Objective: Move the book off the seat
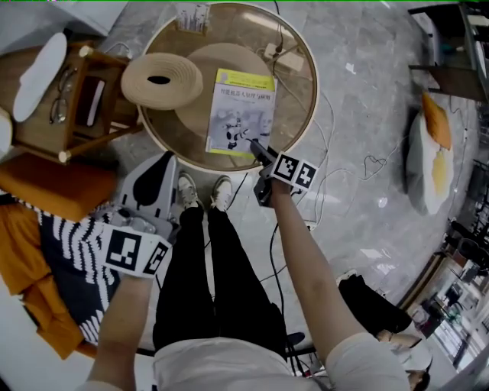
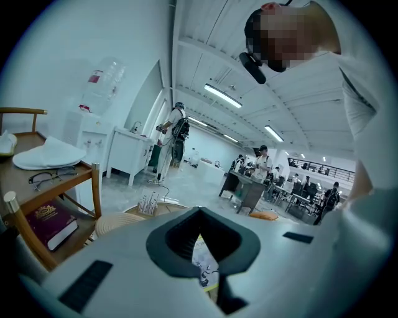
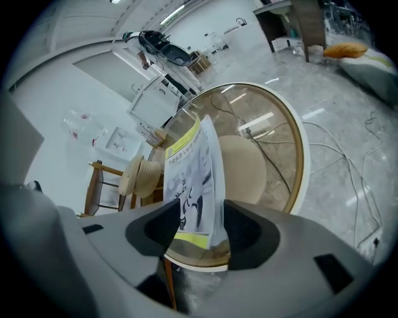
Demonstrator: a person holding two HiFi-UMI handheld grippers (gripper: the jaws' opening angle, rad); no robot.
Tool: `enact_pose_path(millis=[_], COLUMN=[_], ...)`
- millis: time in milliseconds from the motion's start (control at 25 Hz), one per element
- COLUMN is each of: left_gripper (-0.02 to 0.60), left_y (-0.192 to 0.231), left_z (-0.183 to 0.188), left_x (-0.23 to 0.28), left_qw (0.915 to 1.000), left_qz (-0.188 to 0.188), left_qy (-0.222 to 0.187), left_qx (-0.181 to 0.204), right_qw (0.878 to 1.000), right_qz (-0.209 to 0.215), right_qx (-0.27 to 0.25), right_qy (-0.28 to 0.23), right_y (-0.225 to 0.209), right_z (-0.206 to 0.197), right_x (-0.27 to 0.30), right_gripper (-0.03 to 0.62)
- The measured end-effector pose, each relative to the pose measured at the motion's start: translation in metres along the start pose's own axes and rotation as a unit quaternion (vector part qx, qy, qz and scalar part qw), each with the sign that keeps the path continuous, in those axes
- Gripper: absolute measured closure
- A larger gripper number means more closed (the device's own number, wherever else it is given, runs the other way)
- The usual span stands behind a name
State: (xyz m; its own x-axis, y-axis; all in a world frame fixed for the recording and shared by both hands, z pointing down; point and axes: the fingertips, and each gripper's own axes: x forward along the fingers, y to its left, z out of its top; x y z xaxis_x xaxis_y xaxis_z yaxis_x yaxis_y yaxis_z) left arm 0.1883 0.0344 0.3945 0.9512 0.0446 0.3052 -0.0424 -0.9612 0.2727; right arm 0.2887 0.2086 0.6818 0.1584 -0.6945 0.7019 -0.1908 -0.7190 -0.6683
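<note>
A book with a yellow and white cover (image 1: 243, 113) lies flat on the round glass table (image 1: 304, 114), near its front edge. My right gripper (image 1: 254, 147) is at the book's near right corner. In the right gripper view the book (image 3: 193, 168) stands between the jaws of my right gripper (image 3: 198, 214), which are open and do not press on it. My left gripper (image 1: 166, 160) hangs low beside the person's left leg, away from the table, its jaws together with nothing held. Through the left gripper (image 2: 199, 211) a strip of the book (image 2: 204, 264) shows.
A round woven pad (image 1: 162, 80) lies on the table's left part, a small box (image 1: 192, 17) at its far rim. A wooden chair (image 1: 72, 145) to the left holds glasses (image 1: 61, 95), a white object and a dark red book (image 2: 53, 222). Cables cross the floor (image 1: 359, 153).
</note>
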Motion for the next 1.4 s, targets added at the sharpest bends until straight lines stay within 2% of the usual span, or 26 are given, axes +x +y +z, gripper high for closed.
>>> enact_pose_path(millis=[240, 440, 680, 1000, 1400], left_gripper=[0.565, 0.565, 0.565, 0.565, 0.565], left_y=[-0.006, -0.015, -0.029, -0.058, -0.091], left_z=[0.000, 0.003, 0.018, 0.060, 0.115], left_x=[0.003, 0.000, -0.008, -0.029, -0.048], left_qw=[1.0000, 0.9999, 0.9996, 0.9983, 0.9965], left_qz=[-0.008, -0.015, -0.022, -0.035, -0.047], left_qy=[0.002, 0.002, -0.007, -0.016, -0.042], left_qx=[0.002, 0.008, 0.018, 0.045, 0.055], right_qw=[1.000, 0.999, 0.997, 0.989, 0.983], right_qz=[-0.016, -0.023, 0.001, 0.022, 0.055], right_qx=[0.010, 0.038, 0.054, 0.095, 0.093], right_qy=[-0.015, -0.030, -0.048, -0.113, -0.151], right_y=[-0.017, -0.024, -0.010, 0.014, 0.061], right_z=[-0.006, -0.017, -0.023, 0.010, 0.042], right_x=[-0.022, -0.037, -0.057, -0.107, -0.158], right_gripper=[0.373, 0.376, 0.418, 0.501, 0.571])
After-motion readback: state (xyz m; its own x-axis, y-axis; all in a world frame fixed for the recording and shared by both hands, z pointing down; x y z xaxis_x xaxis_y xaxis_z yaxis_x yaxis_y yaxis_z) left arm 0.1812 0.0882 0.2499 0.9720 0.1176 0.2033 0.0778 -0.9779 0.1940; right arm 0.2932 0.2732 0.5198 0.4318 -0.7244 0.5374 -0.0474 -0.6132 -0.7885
